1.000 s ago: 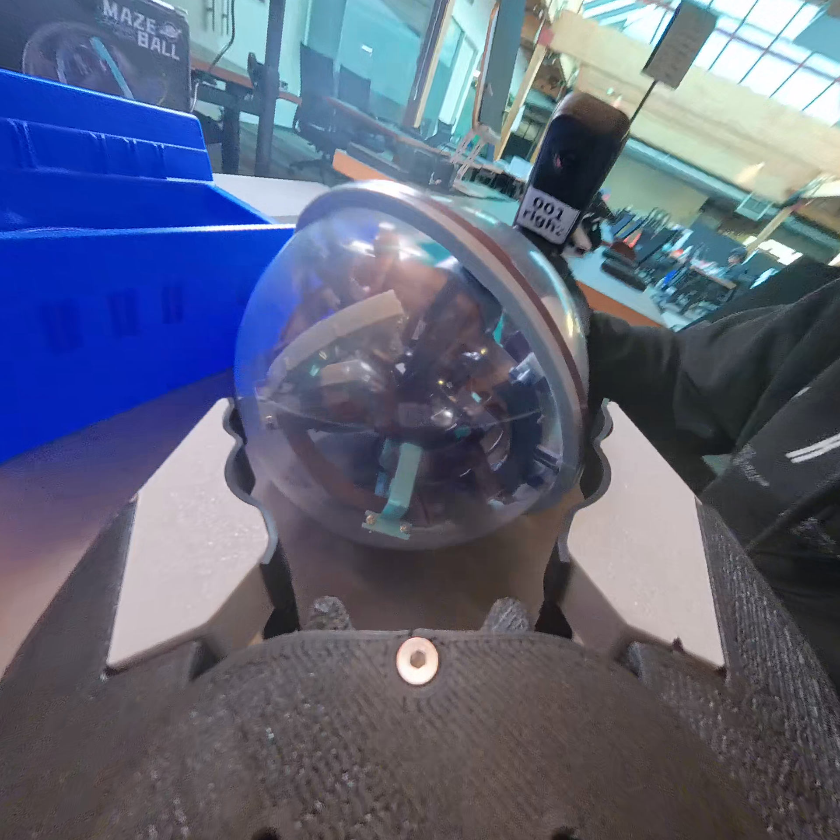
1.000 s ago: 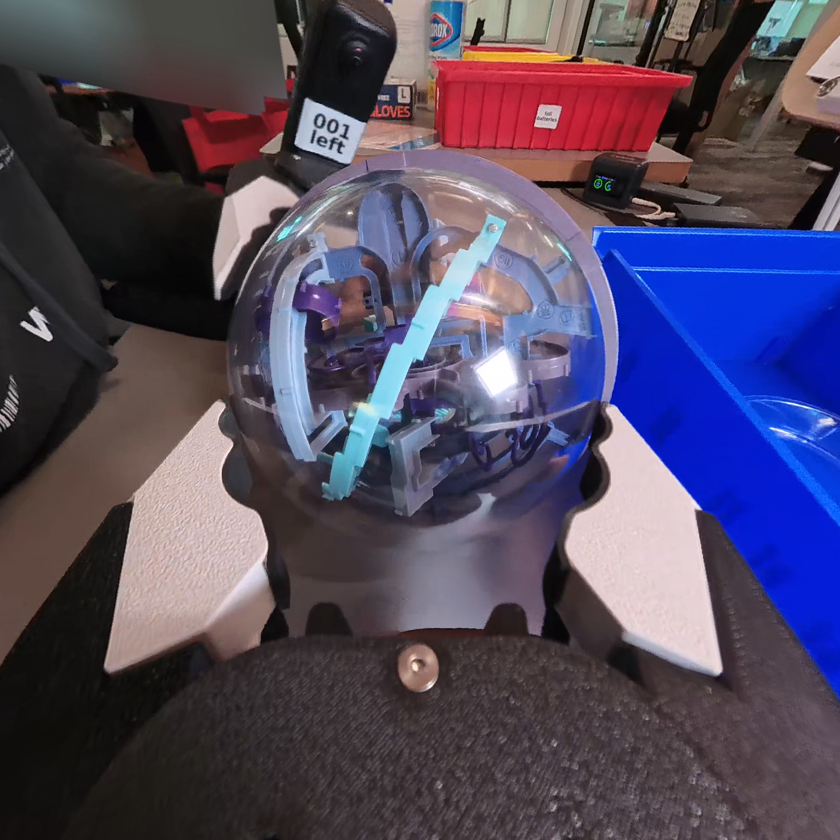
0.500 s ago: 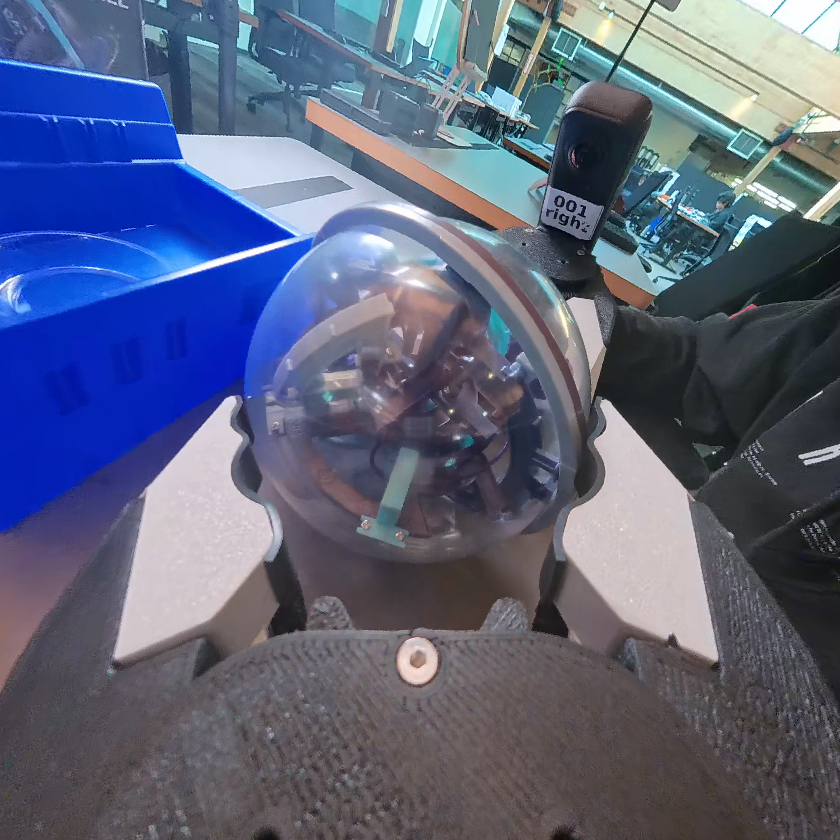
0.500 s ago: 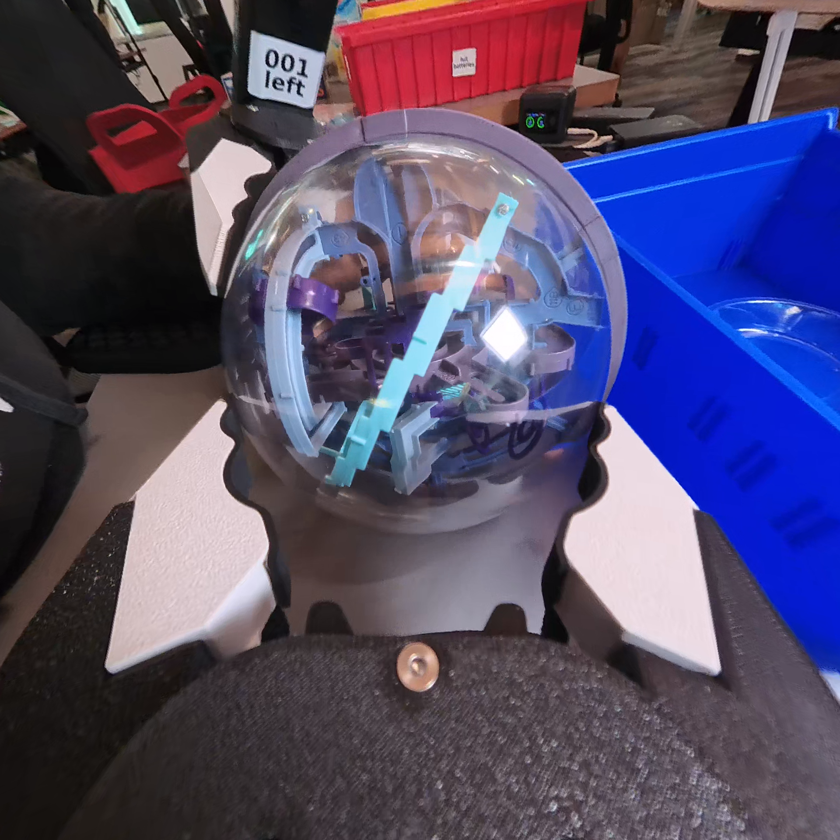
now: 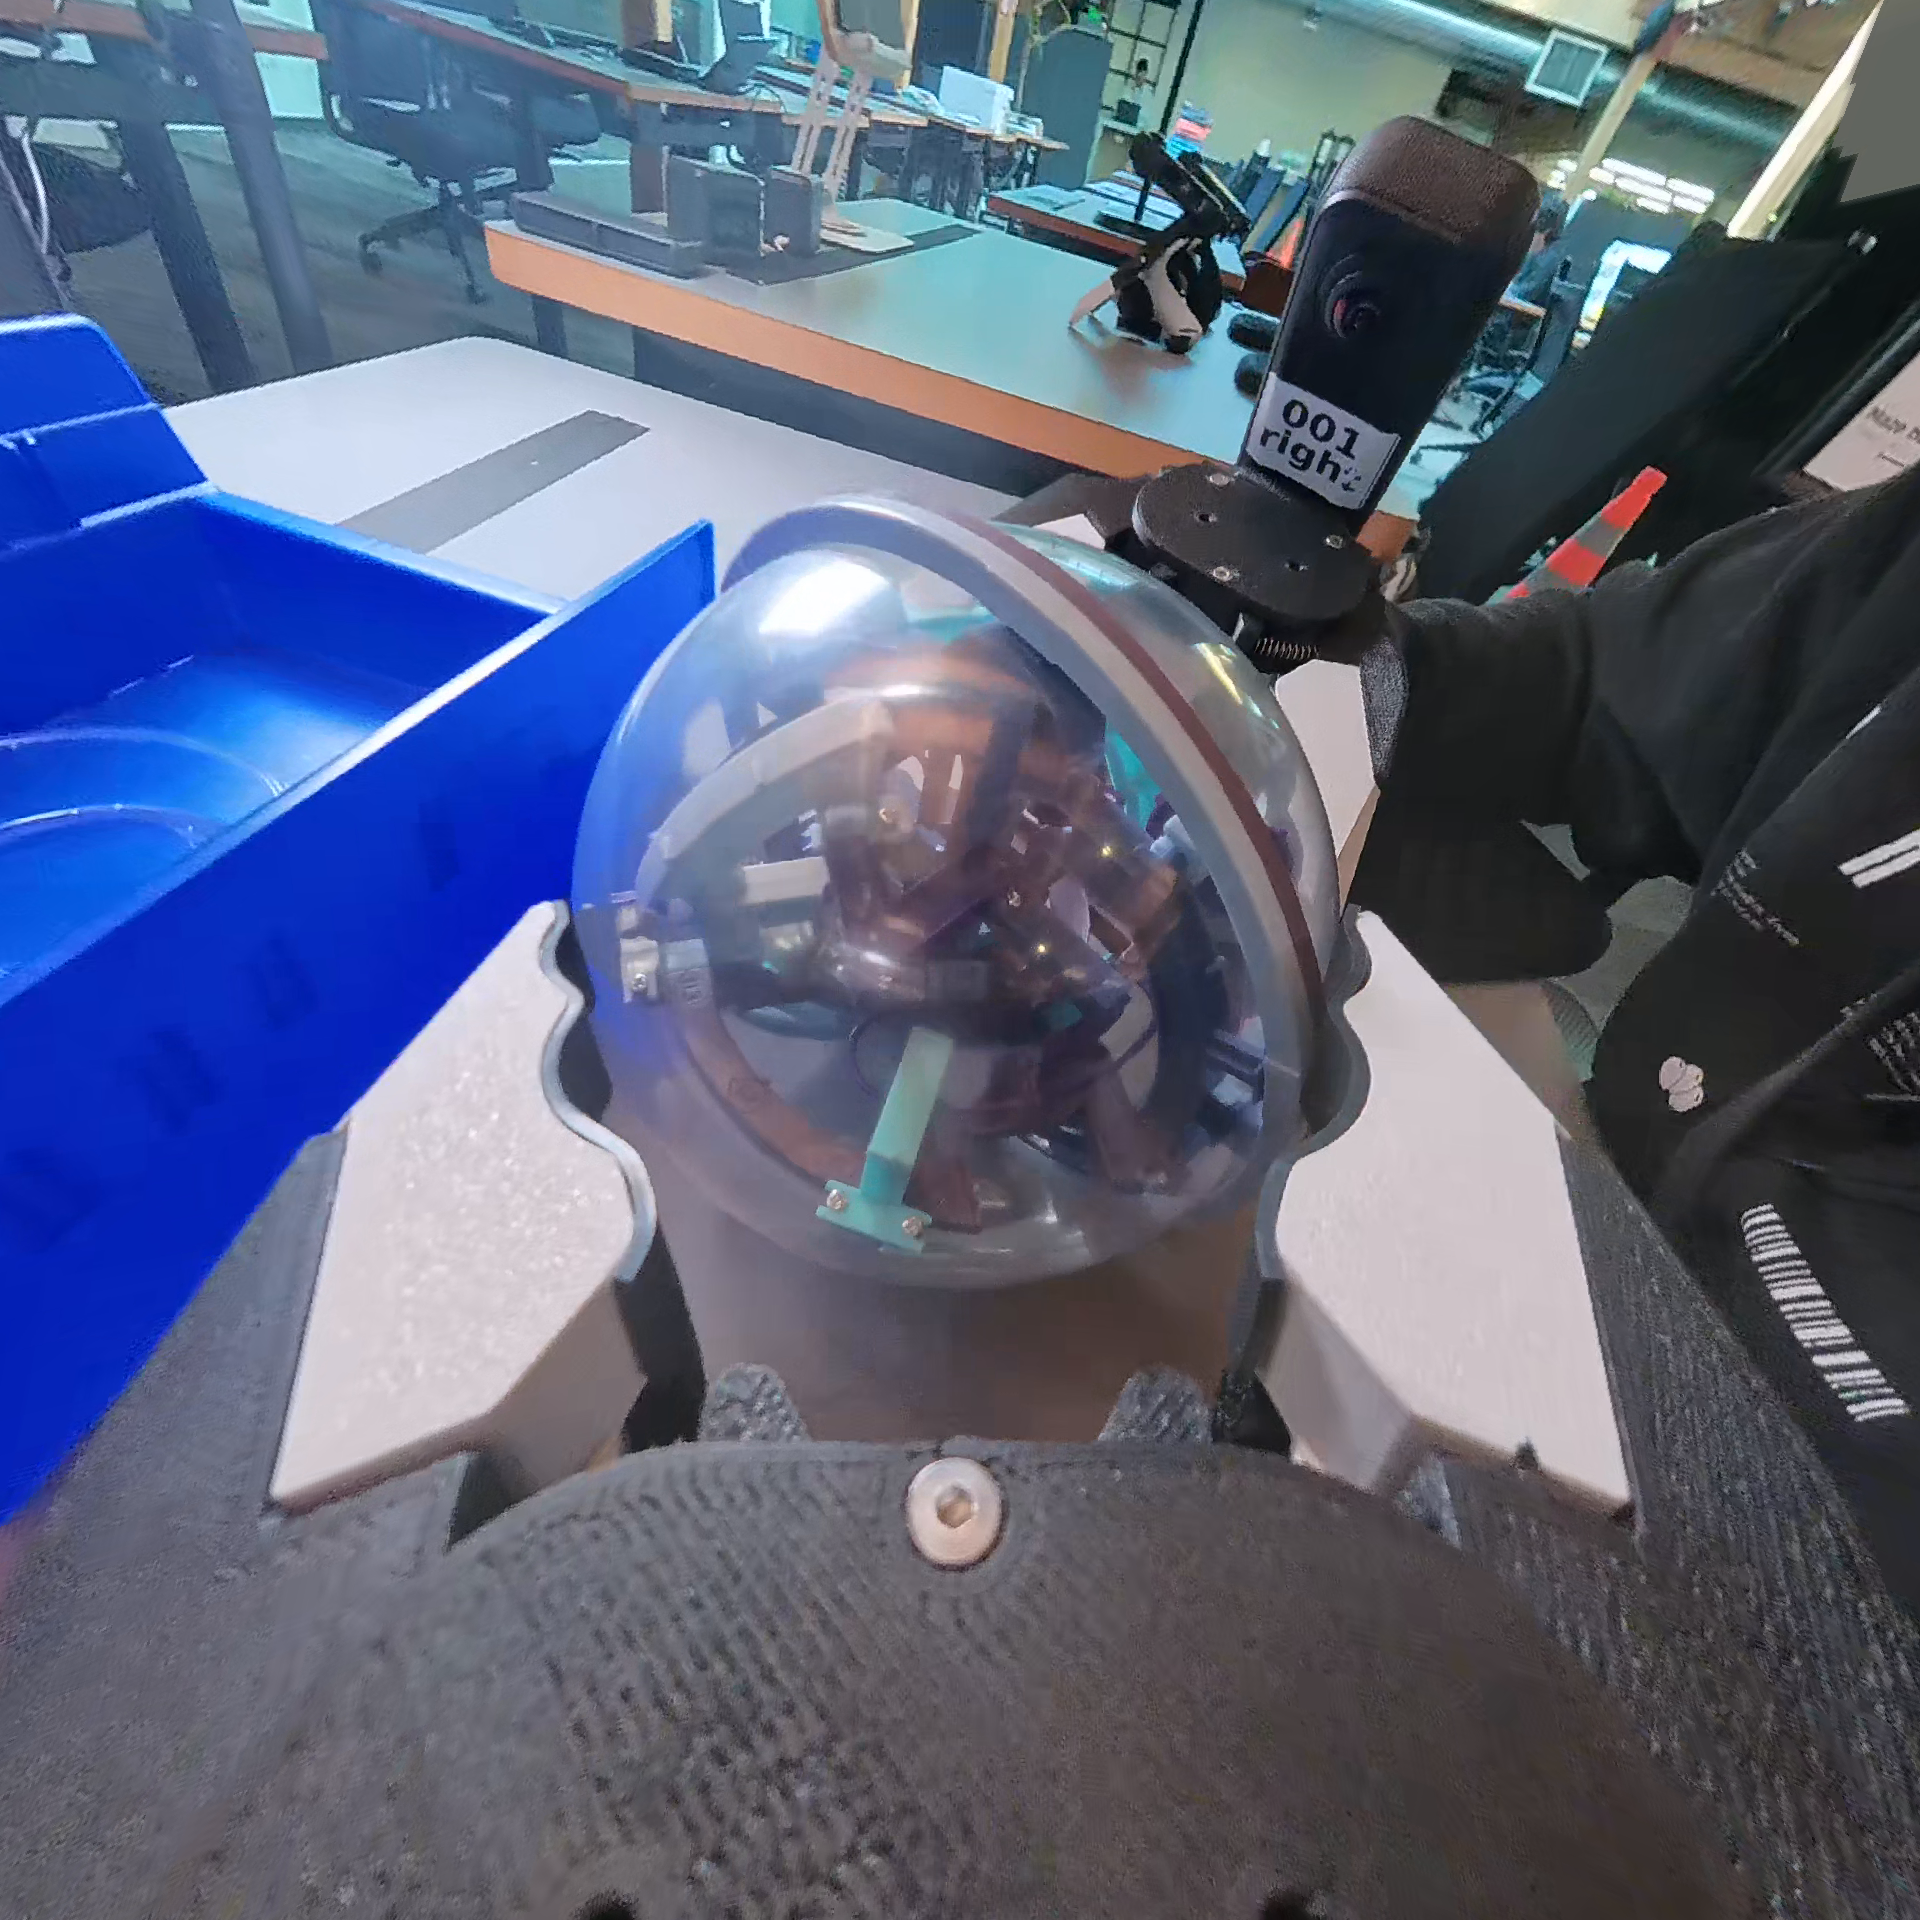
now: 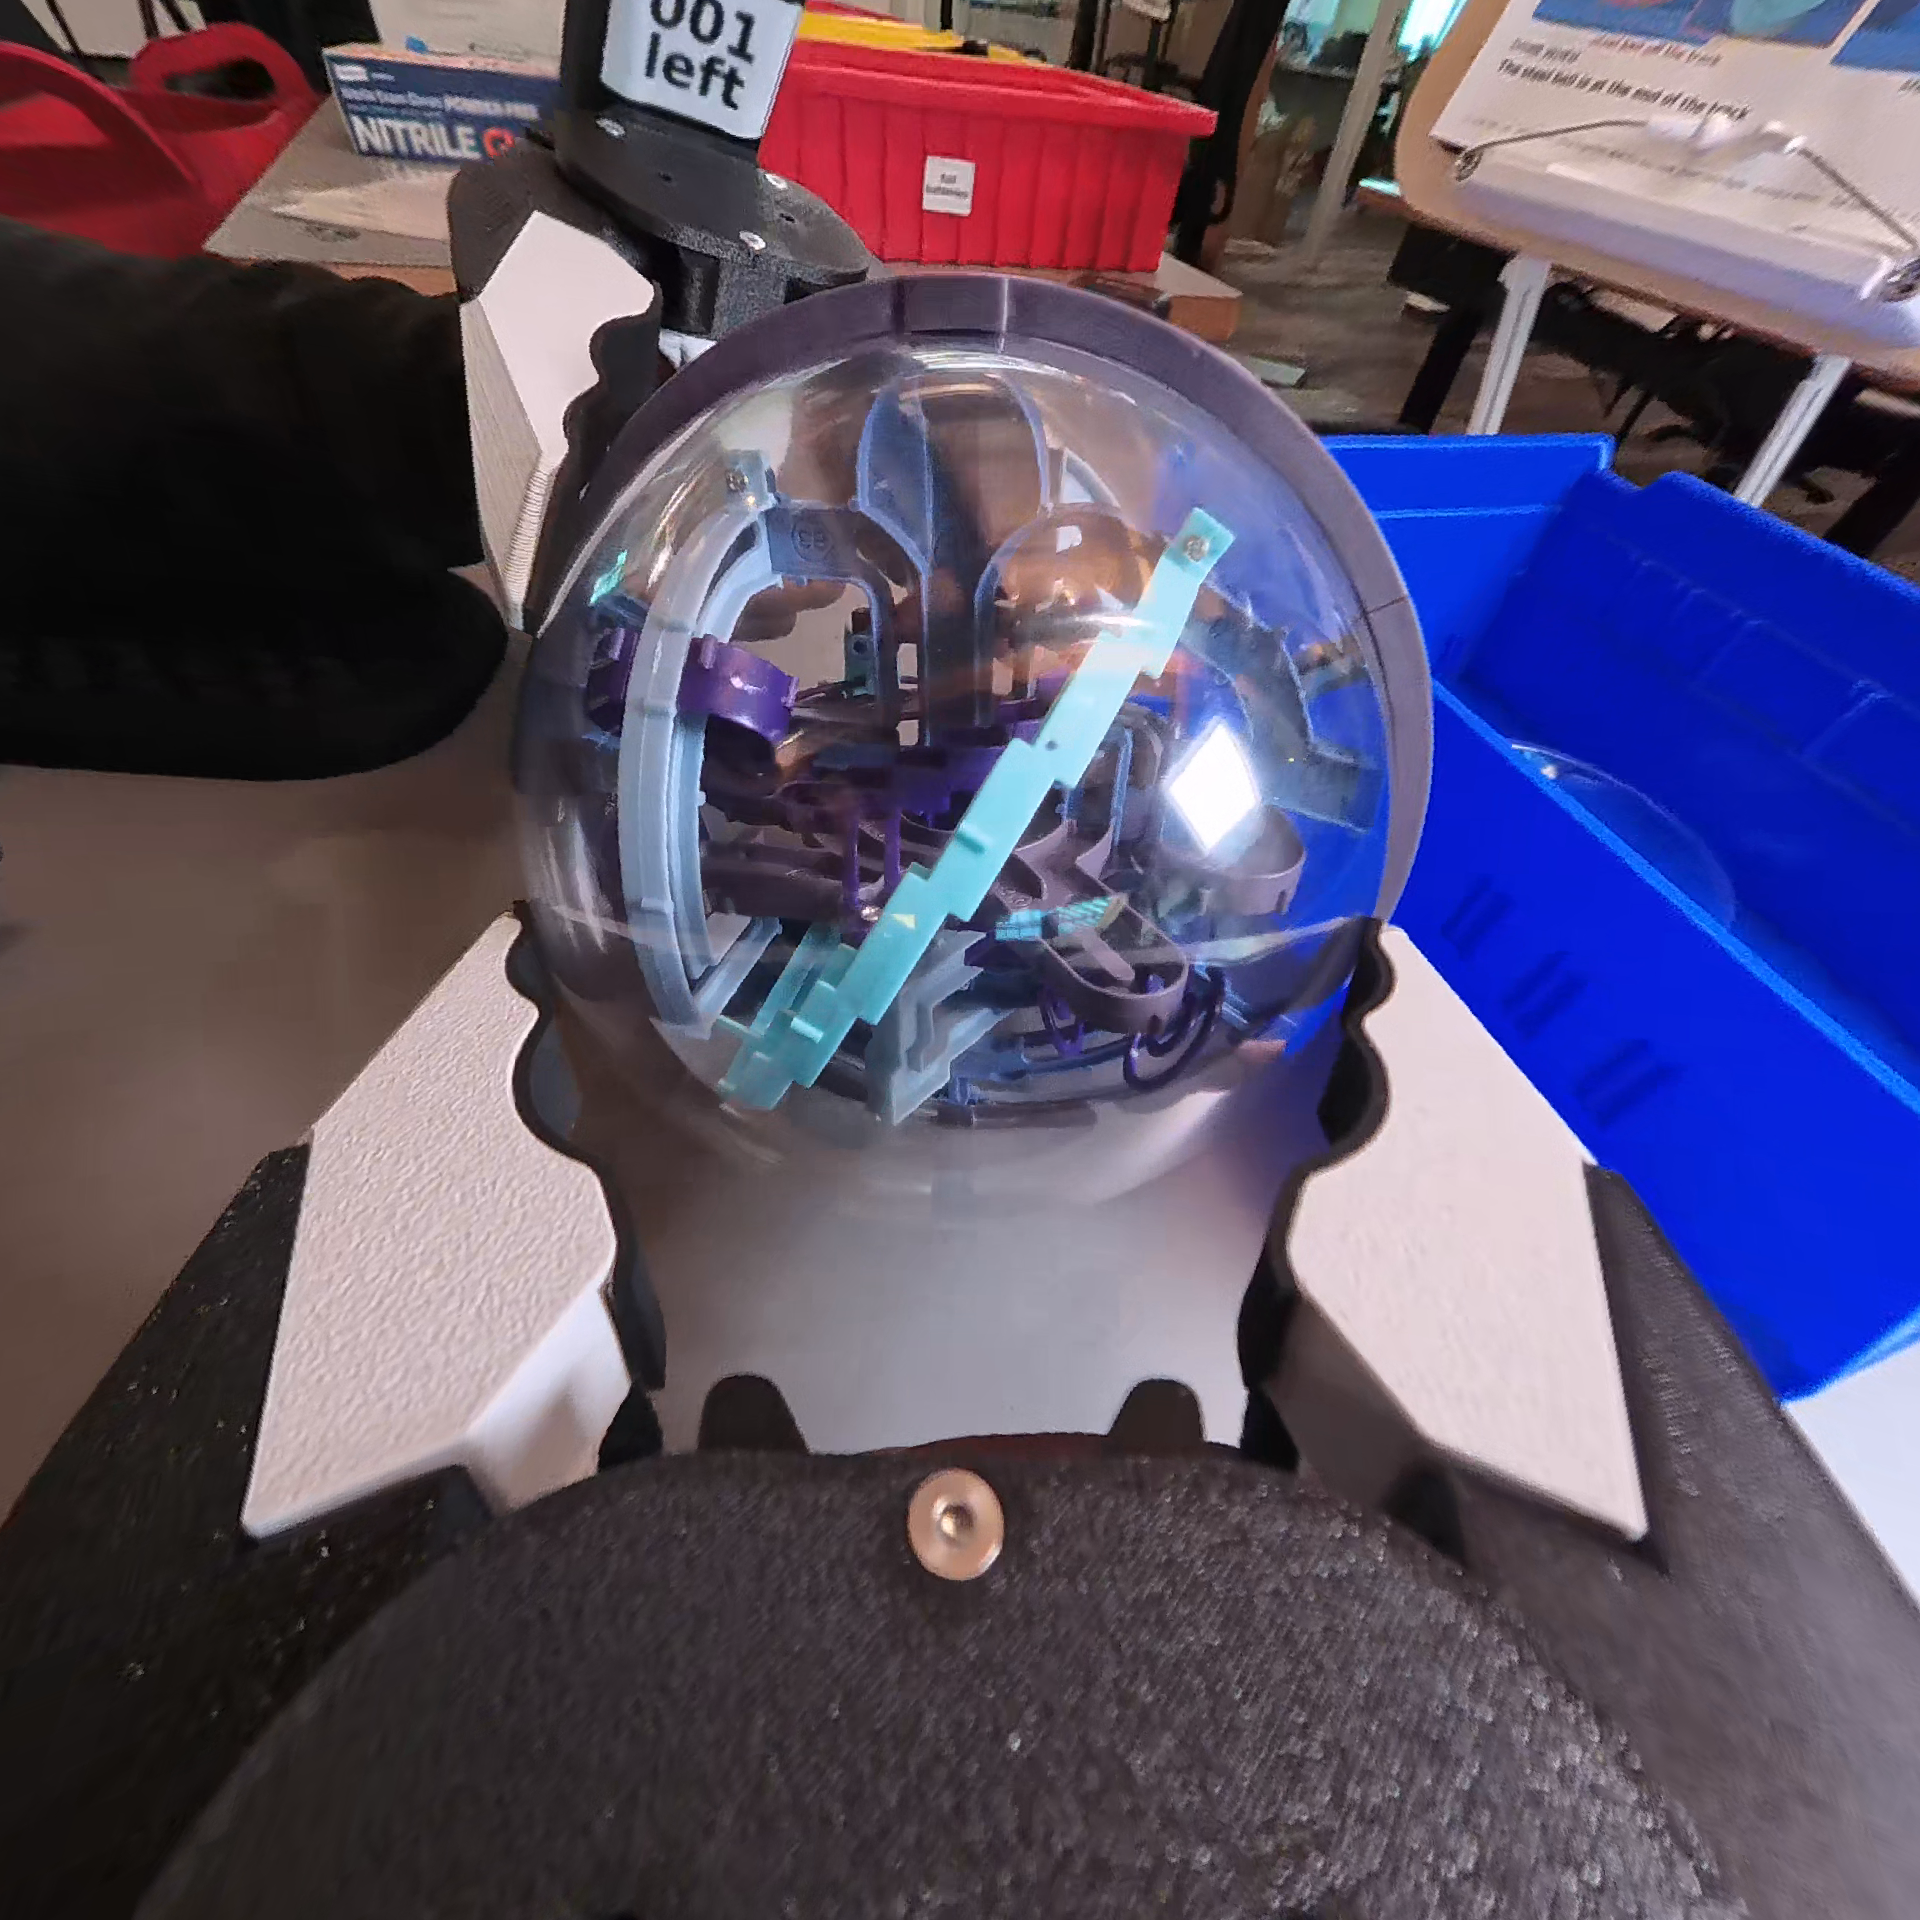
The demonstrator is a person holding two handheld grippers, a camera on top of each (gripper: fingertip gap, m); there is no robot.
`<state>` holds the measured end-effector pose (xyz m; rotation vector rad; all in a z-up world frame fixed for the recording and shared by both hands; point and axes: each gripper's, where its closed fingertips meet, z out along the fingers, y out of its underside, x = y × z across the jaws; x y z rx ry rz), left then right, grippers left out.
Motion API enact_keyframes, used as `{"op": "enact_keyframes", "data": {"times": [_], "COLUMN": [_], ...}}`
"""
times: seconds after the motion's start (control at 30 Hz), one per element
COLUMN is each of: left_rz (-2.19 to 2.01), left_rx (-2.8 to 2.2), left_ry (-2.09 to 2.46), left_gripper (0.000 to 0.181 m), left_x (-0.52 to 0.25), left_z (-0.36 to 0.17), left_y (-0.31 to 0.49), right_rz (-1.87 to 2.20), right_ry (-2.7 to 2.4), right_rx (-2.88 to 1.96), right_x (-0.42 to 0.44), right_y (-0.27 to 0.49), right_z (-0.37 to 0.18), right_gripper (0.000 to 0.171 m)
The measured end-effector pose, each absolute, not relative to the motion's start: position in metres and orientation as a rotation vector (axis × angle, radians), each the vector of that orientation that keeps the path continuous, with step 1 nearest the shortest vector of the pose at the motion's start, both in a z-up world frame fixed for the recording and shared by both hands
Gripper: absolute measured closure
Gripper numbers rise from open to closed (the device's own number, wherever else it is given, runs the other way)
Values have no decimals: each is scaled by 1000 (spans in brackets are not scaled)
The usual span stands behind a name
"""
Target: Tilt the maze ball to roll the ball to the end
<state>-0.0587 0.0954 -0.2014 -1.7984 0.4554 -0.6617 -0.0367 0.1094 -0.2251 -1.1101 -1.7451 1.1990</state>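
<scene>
Both grippers clamp the maze ball point(image 5: 940, 894) from opposite sides, each pair of jaws spread around the clear shell and pressing on it. Left gripper point(image 5: 951, 1049) has it at near-widest part; right gripper point(image 6: 945, 1049) the same from the far side. The ball is held up off the table point(image 6: 208, 966), just beside the blue bin point(image 5: 260, 831).

Change over the last second: the whole rig pitches forward and down. In the left wrist view the horizon climbs, the bin's inside now shows with a clear dish point(image 5: 94, 831) lying in it, and the right gripper's camera post point(image 5: 1392, 301) stands taller above the shell. In the right wrist view the red bin point(image 6: 977, 177) slides to the top edge and more of the blue bin's floor comes into view. The shell's grey seam point(image 5: 1174, 707) and the teal track point(image 6: 977, 831) hold nearly the same place between the jaws, so no slip in the grip; ball and grippers tilt as one.

Meaning: tilting step is under way, a steady roll of the maze about a sideways axis. The steel ball itself I can't pick out in the tracks; too much glare and clutter. So progress toward the end can't be judged. Next likely needs small, slow tilts. Risk: the bin edge is close on that side.
</scene>
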Motion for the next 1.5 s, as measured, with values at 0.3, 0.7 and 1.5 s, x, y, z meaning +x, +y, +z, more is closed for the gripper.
{"op": "enact_keyframes", "data": {"times": [0.3,0.7,1.5], "left_rz": [-719,-809,-499], "left_rx": [-1786,-1808,-1864], "left_ry": [545,668,526], "left_gripper": [46,49,43], "left_x": [-64,-67,-65], "left_z": [-196,-190,-194], "left_y": [98,101,91], "right_rz": [1185,1219,1213], "right_ry": [-1621,-1614,-1627], "right_rx": [-1167,-1173,-1149], "right_x": [-41,-34,-36], "right_y": [107,108,101], "right_z": [-226,-230,-232], "right_gripper": [27,38,40]}}
